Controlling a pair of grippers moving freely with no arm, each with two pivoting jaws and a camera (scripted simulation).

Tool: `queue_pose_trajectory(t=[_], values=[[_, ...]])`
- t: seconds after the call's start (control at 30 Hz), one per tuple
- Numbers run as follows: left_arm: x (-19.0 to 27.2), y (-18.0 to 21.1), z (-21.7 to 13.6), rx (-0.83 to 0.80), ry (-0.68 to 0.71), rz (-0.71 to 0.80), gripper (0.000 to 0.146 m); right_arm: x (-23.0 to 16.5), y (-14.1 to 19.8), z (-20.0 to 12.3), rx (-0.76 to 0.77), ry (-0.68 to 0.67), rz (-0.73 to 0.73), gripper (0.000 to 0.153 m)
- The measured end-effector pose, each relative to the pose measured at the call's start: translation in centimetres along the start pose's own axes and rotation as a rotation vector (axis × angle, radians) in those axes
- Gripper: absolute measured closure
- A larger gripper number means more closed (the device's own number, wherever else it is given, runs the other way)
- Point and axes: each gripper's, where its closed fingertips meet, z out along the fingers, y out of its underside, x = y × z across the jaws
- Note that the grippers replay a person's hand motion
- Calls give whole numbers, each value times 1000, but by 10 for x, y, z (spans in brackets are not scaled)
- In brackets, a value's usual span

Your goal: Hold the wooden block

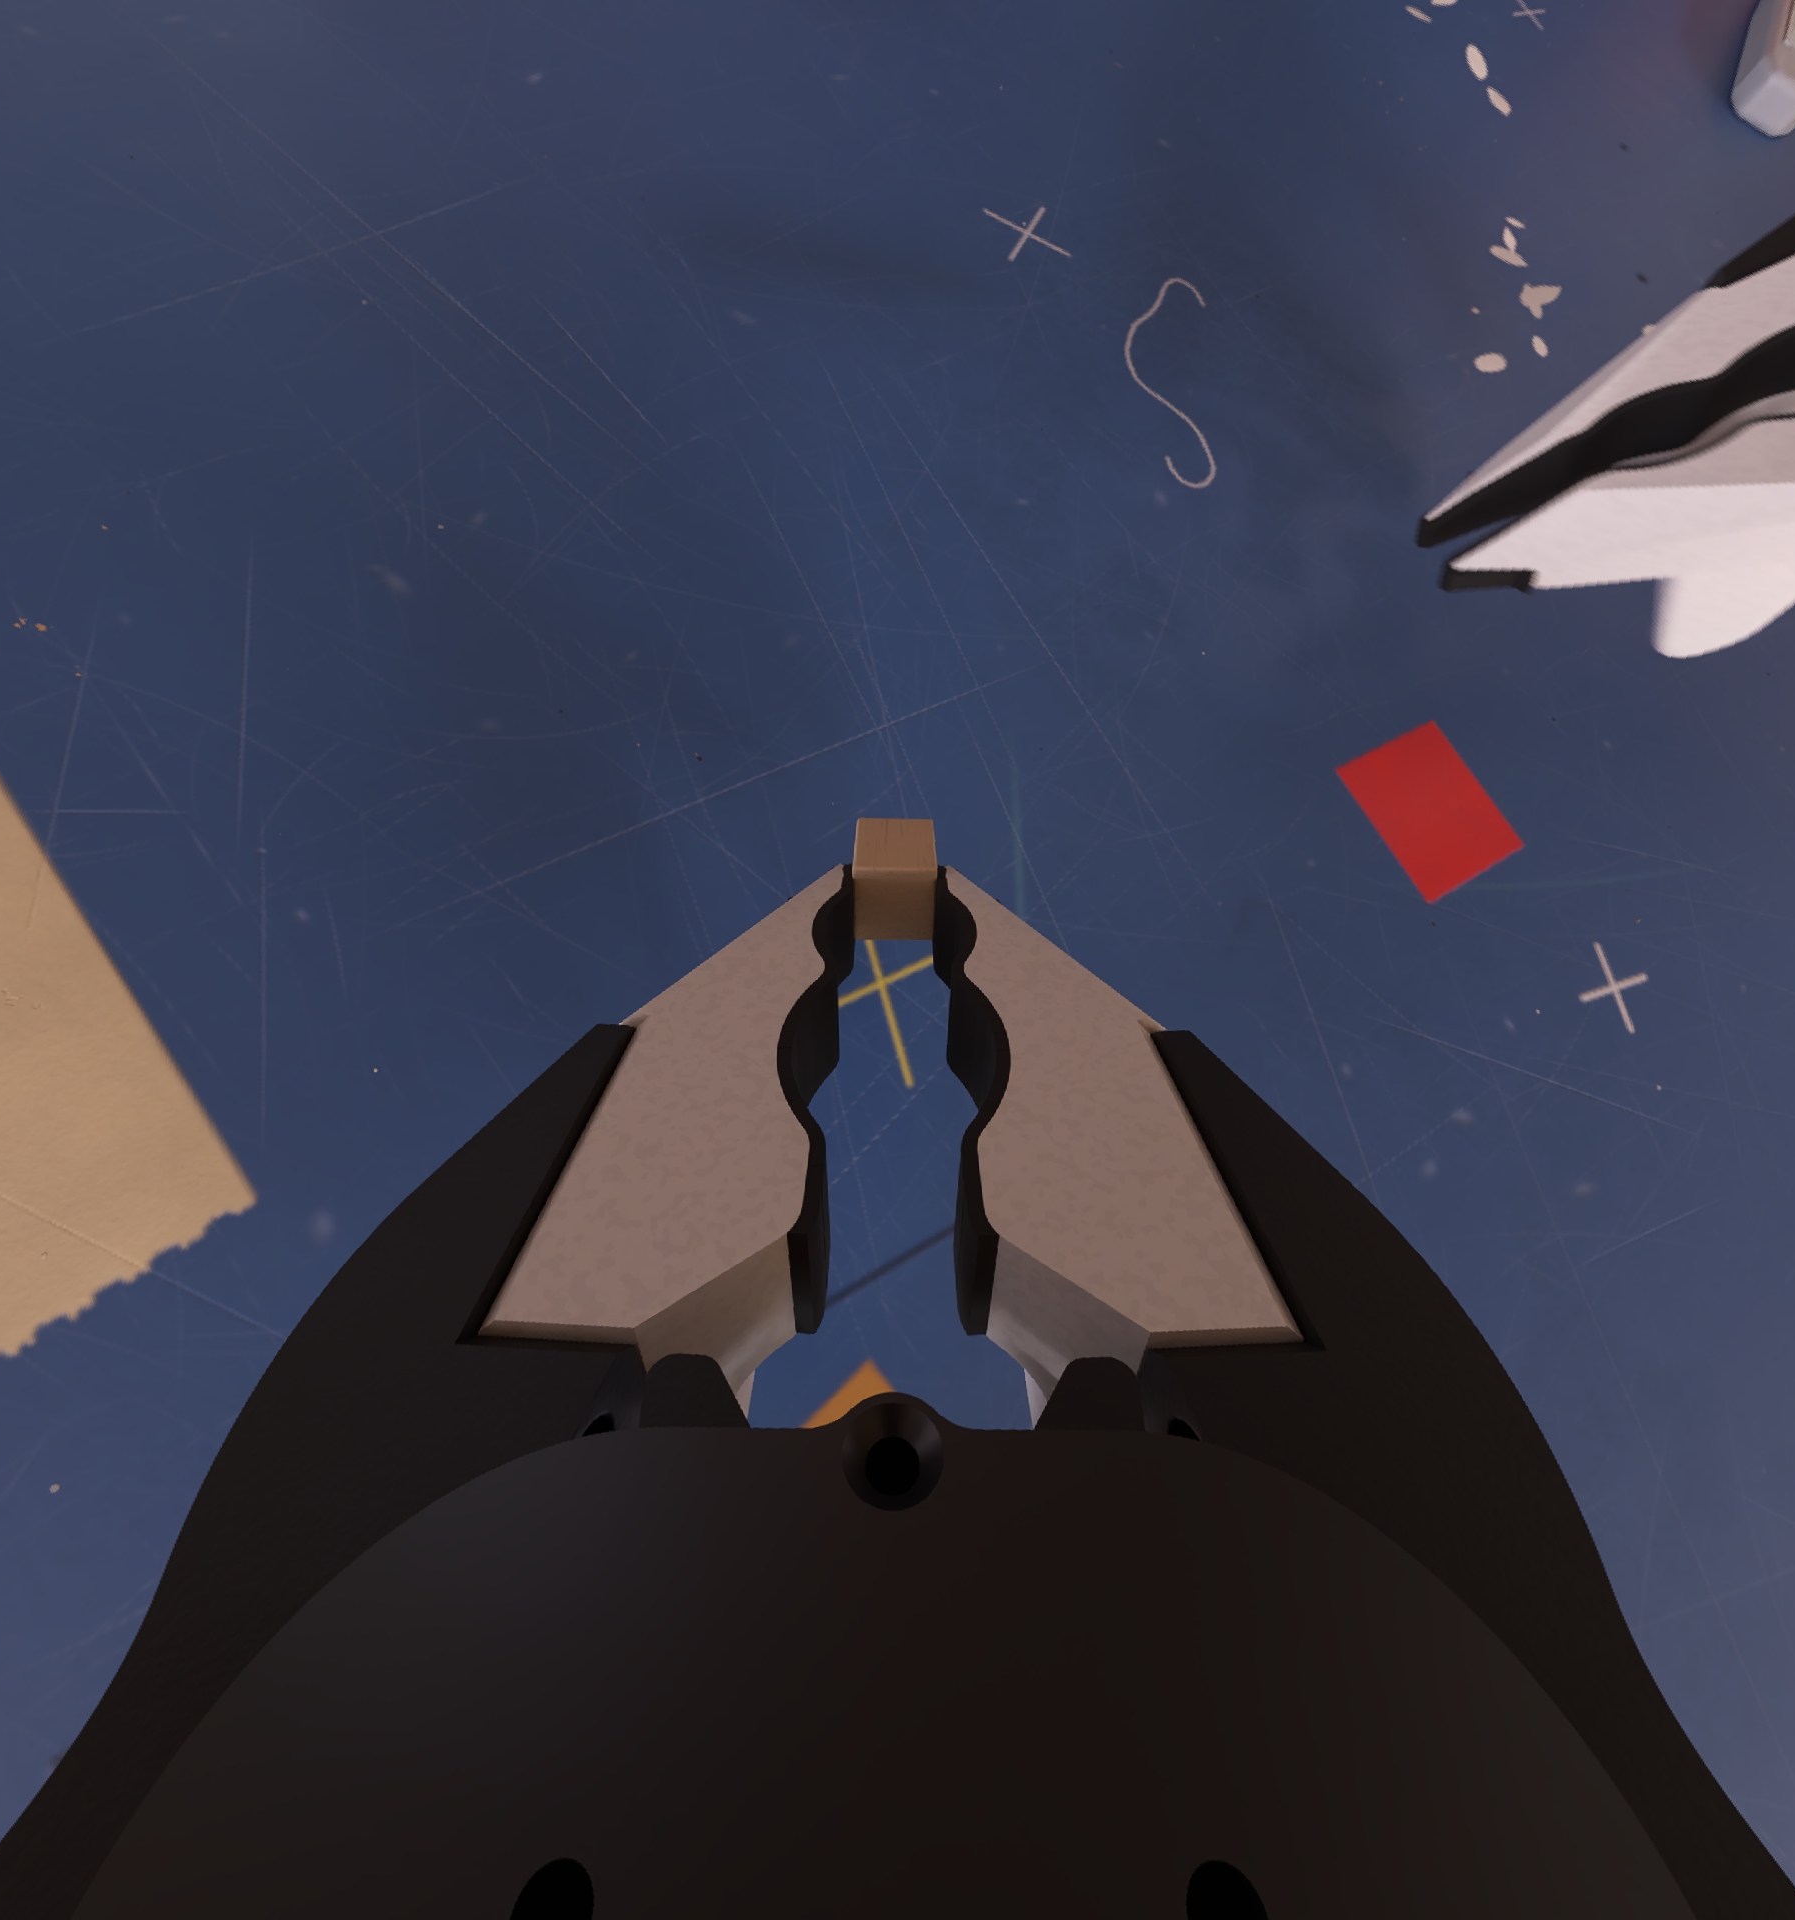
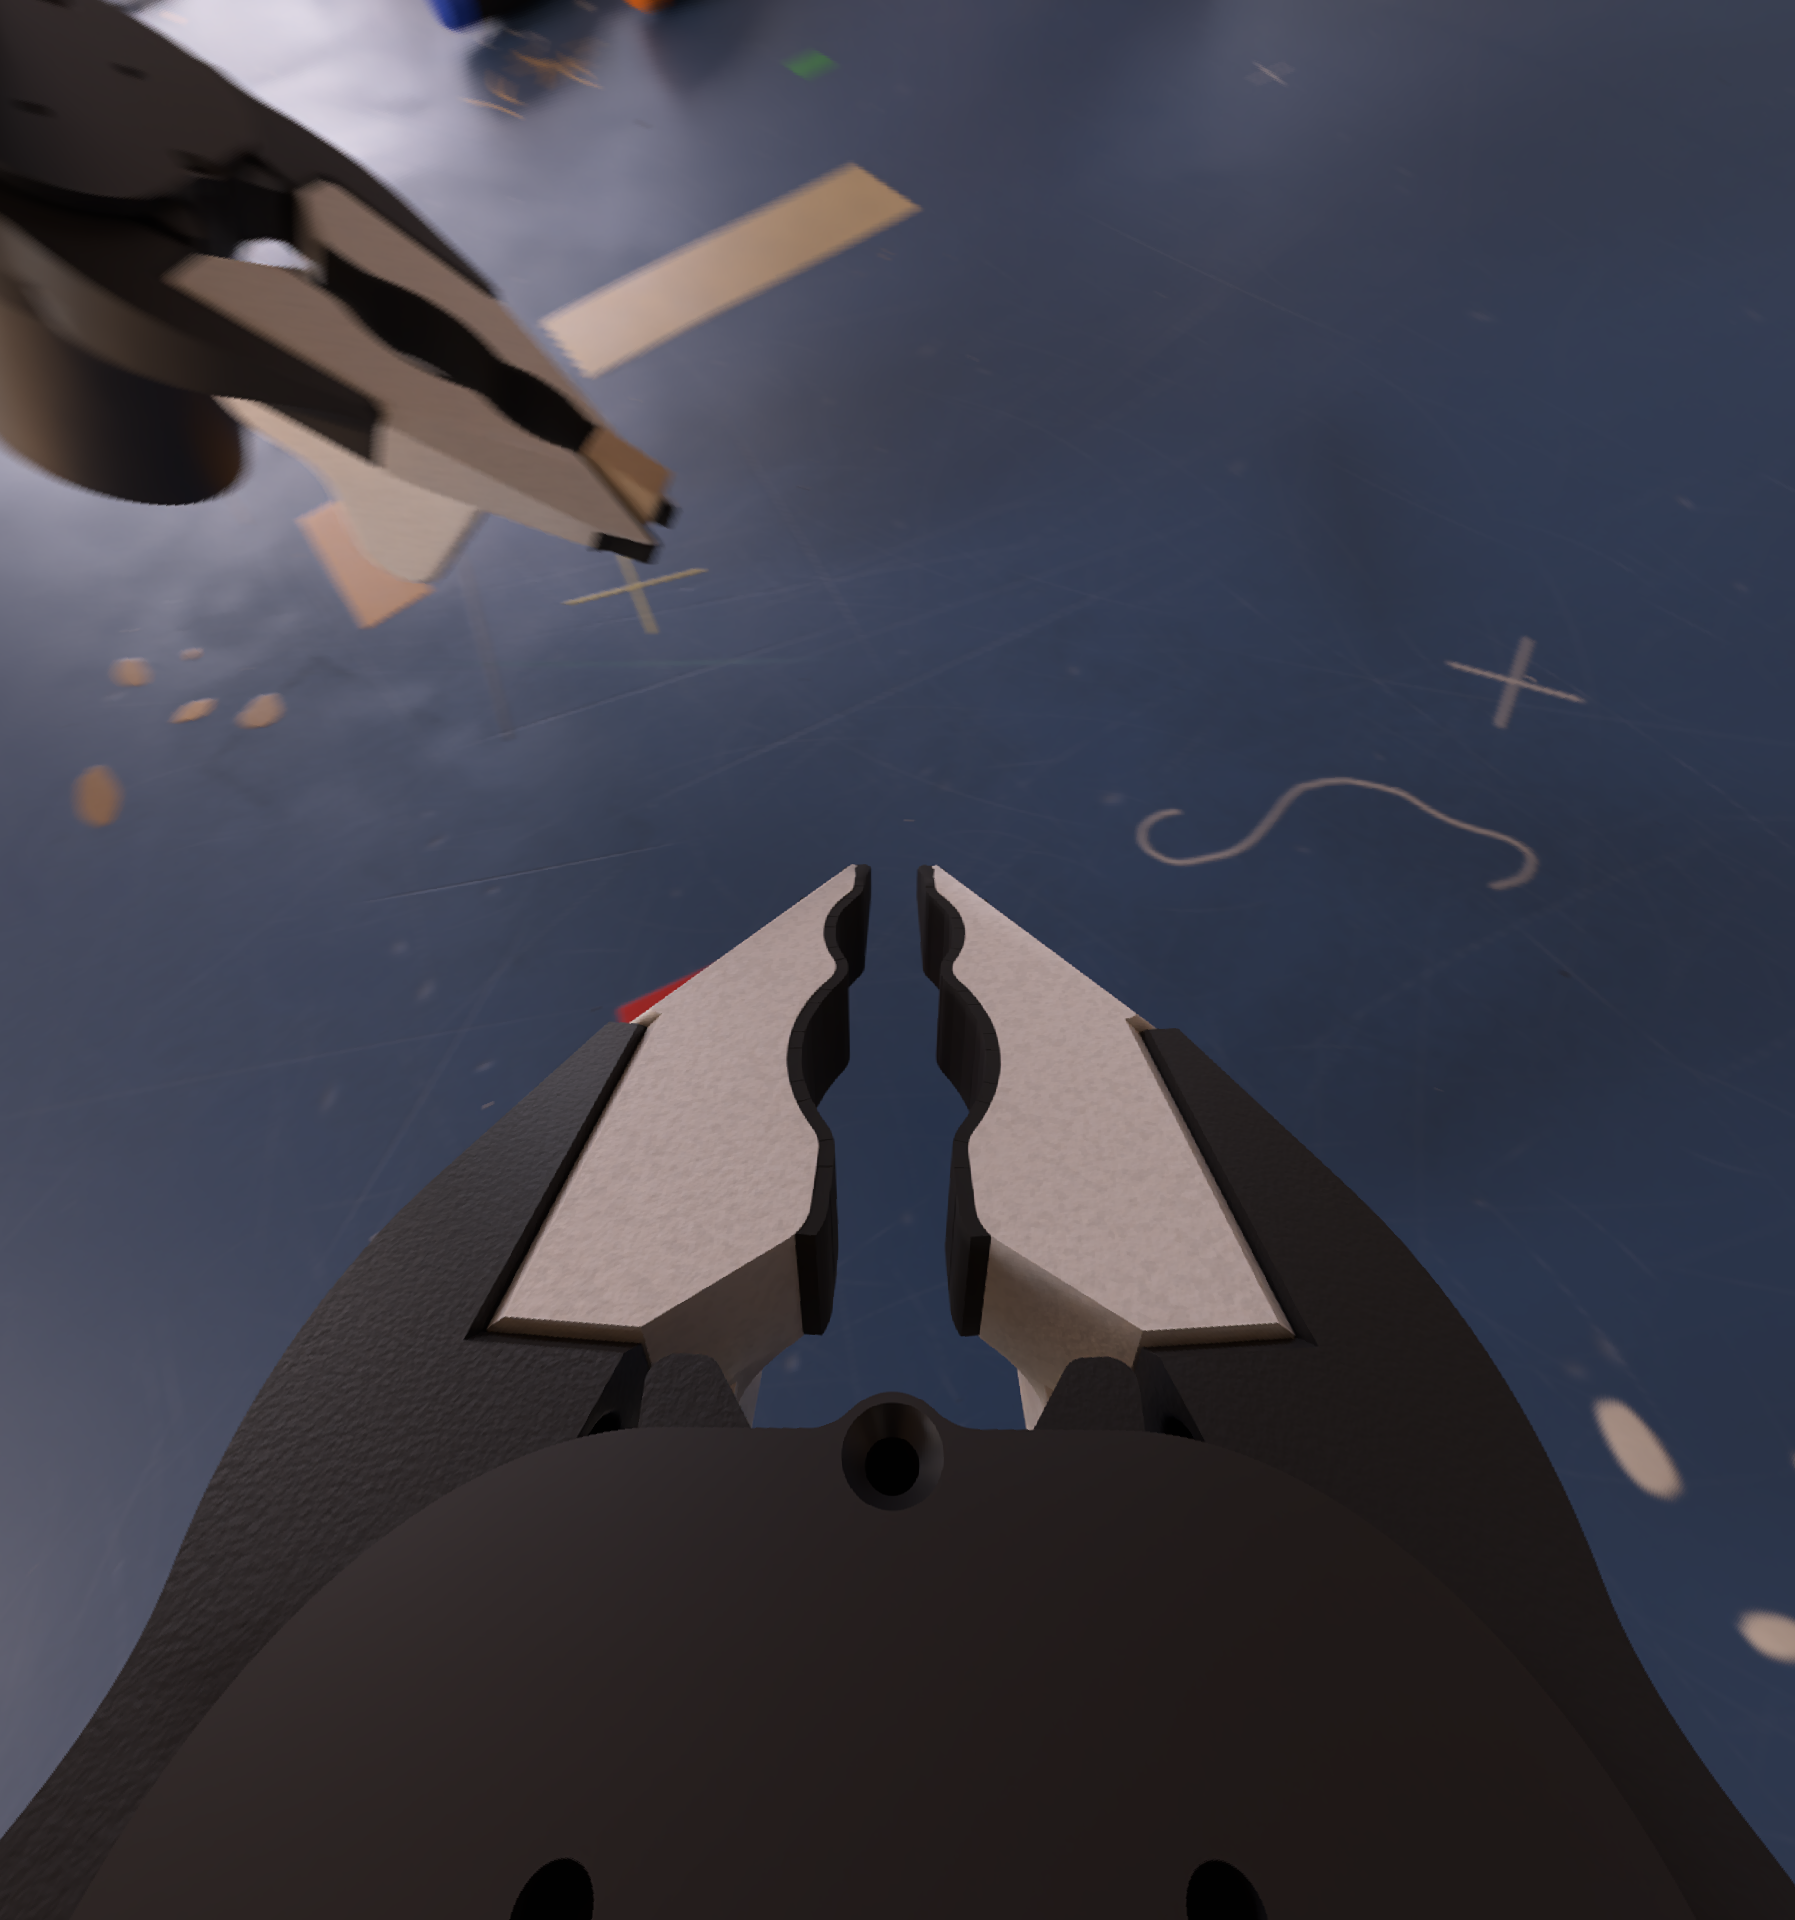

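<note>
Between the fingertips of the left gripper [image 1: 894, 883], at the centre of the left wrist view, sits the wooden block [image 1: 894, 878], a small tan cube clamped from both sides and lifted clear of the scratched blue tabletop [image 1: 560, 468]. Directly under the block a yellow cross mark [image 1: 885, 1000] shows through the gap of the narrowed jaws. A red card [image 1: 1429, 810] lies flat toward two o'clock, and a tan paper sheet [image 1: 51, 1039] with a serrated edge lies at nine o'clock. At one o'clock the right gripper [image 1: 1444, 556] hovers, well apart from the block. From the right wrist view, the right gripper [image 2: 894, 883] holds nothing, its jaws nearly closed with only a slim gap between the tips. Toward eleven o'clock the left gripper [image 2: 644, 509] appears with the block [image 2: 628, 468] pinched at its tip, above the cross mark [image 2: 638, 592]. A pale curled thread [image 2: 1329, 821] lies at two o'clock.
</note>
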Motion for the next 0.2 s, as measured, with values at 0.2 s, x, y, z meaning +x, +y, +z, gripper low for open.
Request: queue_pose_trajectory(t=[0.2], values=[[1, 0, 0, 1, -4, 10, 133, -22, 7, -13, 16, -63, -72, 129]])
